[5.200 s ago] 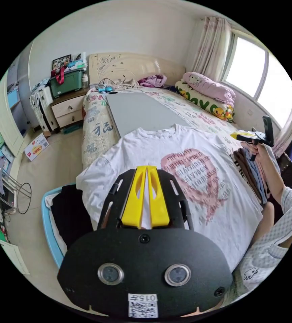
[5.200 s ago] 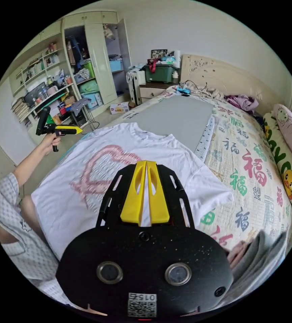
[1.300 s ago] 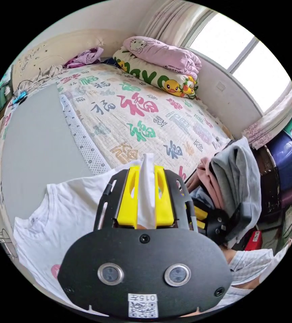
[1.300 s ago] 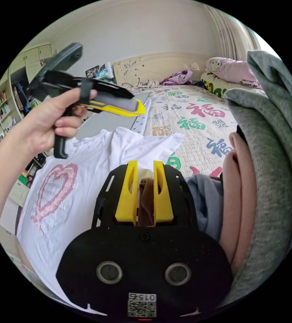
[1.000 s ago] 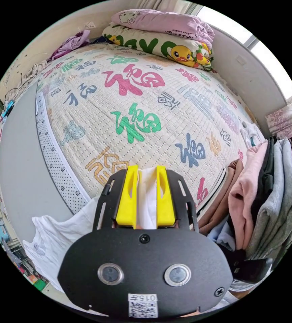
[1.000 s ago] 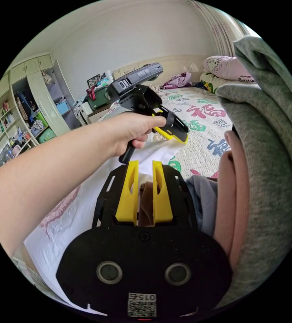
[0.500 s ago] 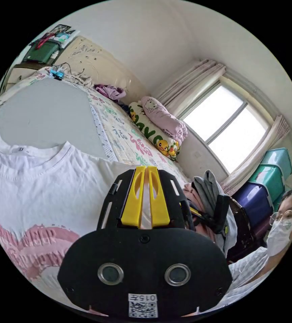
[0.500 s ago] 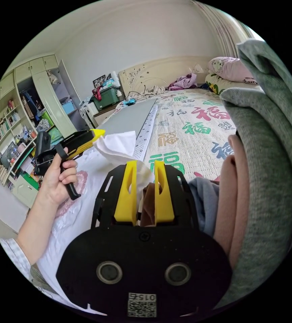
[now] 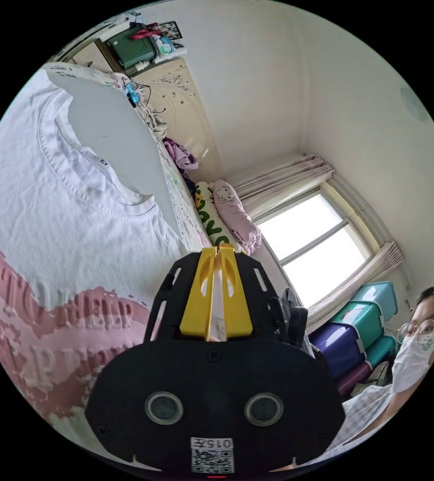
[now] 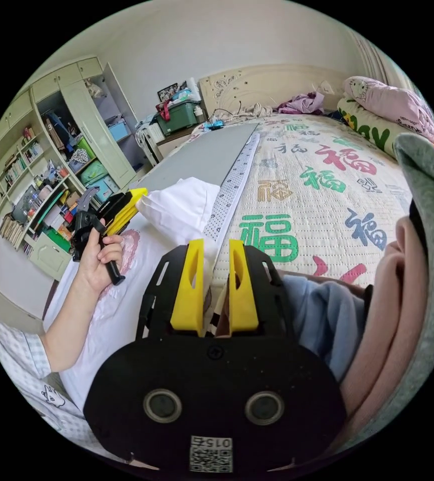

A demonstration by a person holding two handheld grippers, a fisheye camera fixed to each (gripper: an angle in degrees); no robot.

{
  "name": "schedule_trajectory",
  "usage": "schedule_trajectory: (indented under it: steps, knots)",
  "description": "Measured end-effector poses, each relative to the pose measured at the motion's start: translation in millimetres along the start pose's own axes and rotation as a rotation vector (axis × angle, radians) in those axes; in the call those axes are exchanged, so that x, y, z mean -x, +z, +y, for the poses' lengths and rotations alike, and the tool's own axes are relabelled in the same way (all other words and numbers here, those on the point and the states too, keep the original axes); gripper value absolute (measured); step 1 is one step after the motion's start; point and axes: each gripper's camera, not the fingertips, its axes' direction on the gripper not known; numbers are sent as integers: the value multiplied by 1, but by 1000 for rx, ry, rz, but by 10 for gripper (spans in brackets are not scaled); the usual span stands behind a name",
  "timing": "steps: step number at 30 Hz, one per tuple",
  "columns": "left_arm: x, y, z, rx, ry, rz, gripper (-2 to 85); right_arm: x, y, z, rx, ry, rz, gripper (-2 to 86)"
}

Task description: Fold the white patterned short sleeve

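Since a second ago the left gripper [image 10: 137, 196], clenched on the white heart-printed short-sleeve shirt's [image 9: 51, 240] sleeve, has carried it inward; the right gripper [image 10: 214, 280] gapes. A weak pinch could drop the fold.

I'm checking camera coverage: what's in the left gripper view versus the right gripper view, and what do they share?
Left gripper view: the collar and pink print up close, the window, stacked storage bins.
Right gripper view: the left gripper pinching the raised sleeve, the wardrobe shelves, a pile of folded clothes.
Both: the white shirt, grey mat, headboard, pink pillow.
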Motion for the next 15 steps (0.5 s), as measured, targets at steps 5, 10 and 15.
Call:
schedule_trajectory:
  steps: [5,10,15]
  knots:
    - [7,-1,-3,12,9,-35,-4,0,-31,17,-46,-77,-98,11]
    - [15,0,-6,29,-17,-65,-4,-4,-57,31,-76,-89,-113,96]
    - [9,3,-10,42,-4,-167,-4,-6,-82,52,-84,-119,-208,104]
